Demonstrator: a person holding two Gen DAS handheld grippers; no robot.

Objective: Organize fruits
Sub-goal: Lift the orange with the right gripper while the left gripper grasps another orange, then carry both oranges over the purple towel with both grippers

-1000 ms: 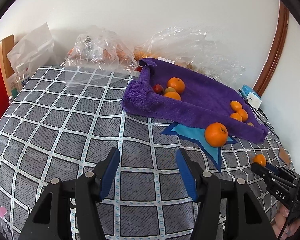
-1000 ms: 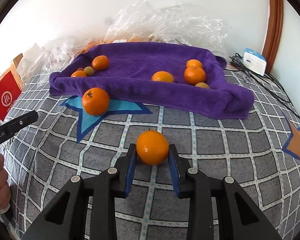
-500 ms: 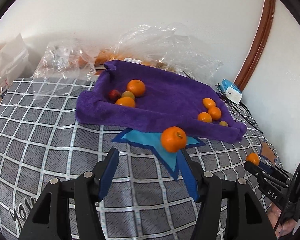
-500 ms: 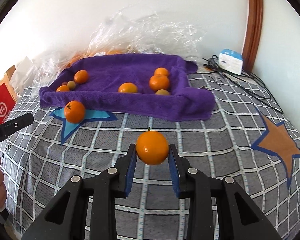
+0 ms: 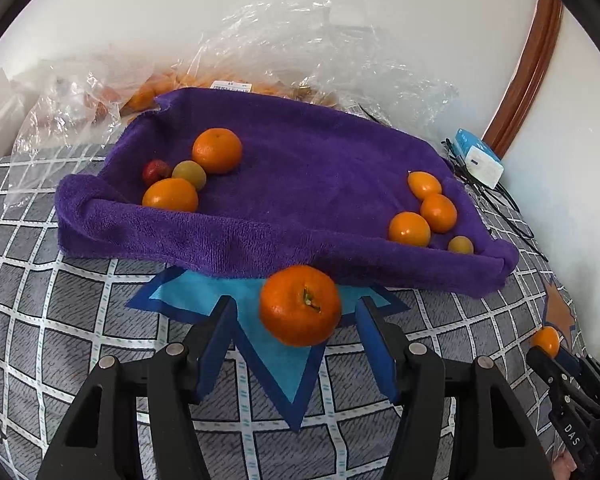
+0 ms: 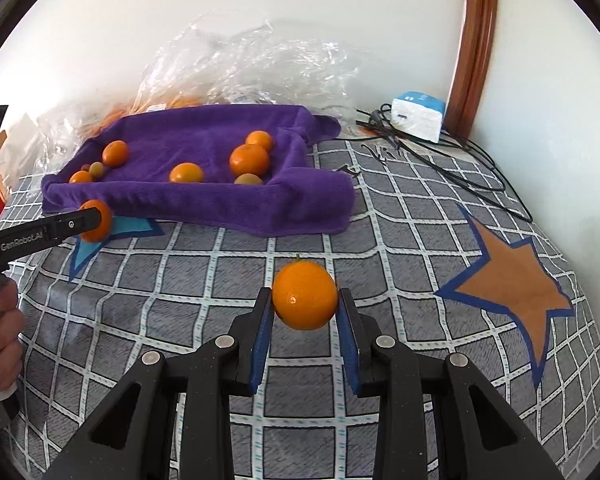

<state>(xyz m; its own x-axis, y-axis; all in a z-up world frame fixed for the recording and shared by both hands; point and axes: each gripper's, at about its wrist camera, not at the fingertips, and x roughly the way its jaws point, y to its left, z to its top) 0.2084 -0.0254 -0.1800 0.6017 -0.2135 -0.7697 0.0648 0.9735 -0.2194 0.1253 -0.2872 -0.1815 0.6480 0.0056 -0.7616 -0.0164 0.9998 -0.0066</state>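
The job is partly done. Seven small fruits already lie in the purple towel [image 5: 300, 184], which is folded up at its edges like a tray on the checked cloth [image 5: 60, 320]. In the left view four of them sit at about 10 o'clock and three oranges and a little yellow-green one sit at about 3 o'clock. Two oranges are not in the towel yet. One orange [image 5: 300, 305] lies on the blue star [image 5: 268, 360], just in front of the towel's near edge. The left gripper [image 5: 296, 340] is open about halfway, with a finger on each side of this orange, but the fingers [image 5: 216, 340] do not touch it. The other orange [image 6: 305, 295] is up in the air, squeezed tight in the right gripper [image 6: 305, 332], at about 6 o'clock from the towel and well apart from it. So I think what is left is to grab the orange on the star, carry both to the towel and drop them in. Clear bags [image 6: 252, 68] with more fruit sit behind the towel, and I cannot tell if those need sorting too.
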